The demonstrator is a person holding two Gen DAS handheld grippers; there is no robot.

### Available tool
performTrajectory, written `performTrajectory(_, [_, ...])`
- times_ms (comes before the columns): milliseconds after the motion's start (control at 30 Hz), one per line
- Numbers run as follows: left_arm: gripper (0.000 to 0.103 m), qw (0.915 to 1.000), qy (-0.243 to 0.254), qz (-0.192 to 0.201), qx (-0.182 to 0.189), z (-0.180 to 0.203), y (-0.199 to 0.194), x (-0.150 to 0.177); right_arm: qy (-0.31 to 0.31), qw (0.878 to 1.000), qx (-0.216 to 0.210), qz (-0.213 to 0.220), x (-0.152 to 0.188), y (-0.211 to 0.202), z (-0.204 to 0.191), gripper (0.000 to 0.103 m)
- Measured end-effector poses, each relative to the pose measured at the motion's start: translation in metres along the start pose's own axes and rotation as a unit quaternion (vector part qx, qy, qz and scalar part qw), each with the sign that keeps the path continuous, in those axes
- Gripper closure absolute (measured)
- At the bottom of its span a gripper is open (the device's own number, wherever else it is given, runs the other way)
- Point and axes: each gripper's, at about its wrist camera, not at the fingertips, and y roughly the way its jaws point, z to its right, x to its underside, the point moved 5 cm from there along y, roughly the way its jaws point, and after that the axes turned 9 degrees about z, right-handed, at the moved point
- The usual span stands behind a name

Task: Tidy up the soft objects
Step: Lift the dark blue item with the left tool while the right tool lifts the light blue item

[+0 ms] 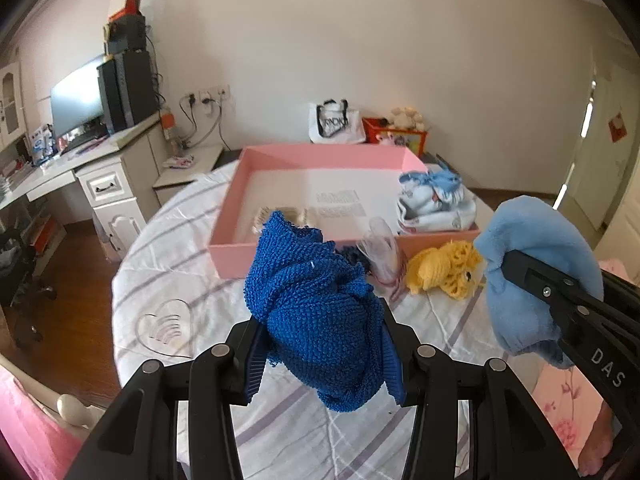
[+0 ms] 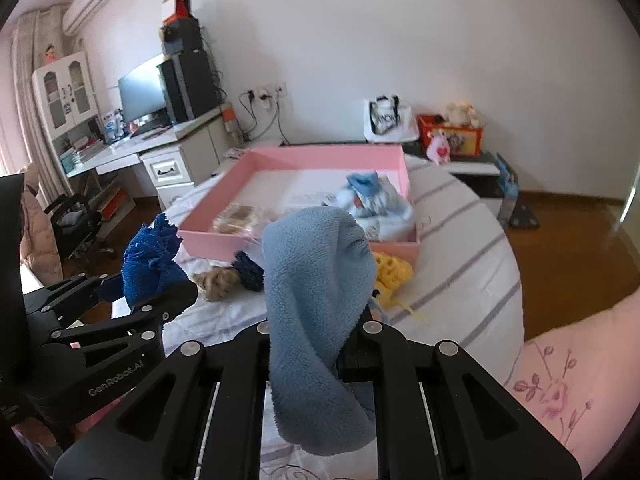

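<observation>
Two hand-held grippers (image 1: 326, 344) (image 2: 316, 344), one cloth each: dark-blue knit (image 1: 316, 300), light-blue fleece (image 2: 316, 300).

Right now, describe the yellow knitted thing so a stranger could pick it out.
Find the pink box on the striped bedspread. Against the box's near wall, toward its right corner, lies the yellow knitted piece. It is the only yellow item, loose and lacy, beside a clear plastic bag.

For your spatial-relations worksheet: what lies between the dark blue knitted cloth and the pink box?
Left wrist view: bare striped sheet separates dark blue knitted cloth from pink box.
</observation>
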Motion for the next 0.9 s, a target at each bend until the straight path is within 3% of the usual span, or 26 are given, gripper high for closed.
performTrajectory(400, [0.058,0.9964,-0.007,0.082,-0.024,-0.012,-0.071,-0.016,-0.038,0.997,-0.011,0.067,-0.029,-0.04,-0.033,0.093])
performTrajectory(900, [0.058,0.9805,-0.001,0.188,-0.058,-0.005,-0.169,-0.009,-0.064,0.986,-0.011,0.151,-0.051,-0.097,-0.054,0.093])
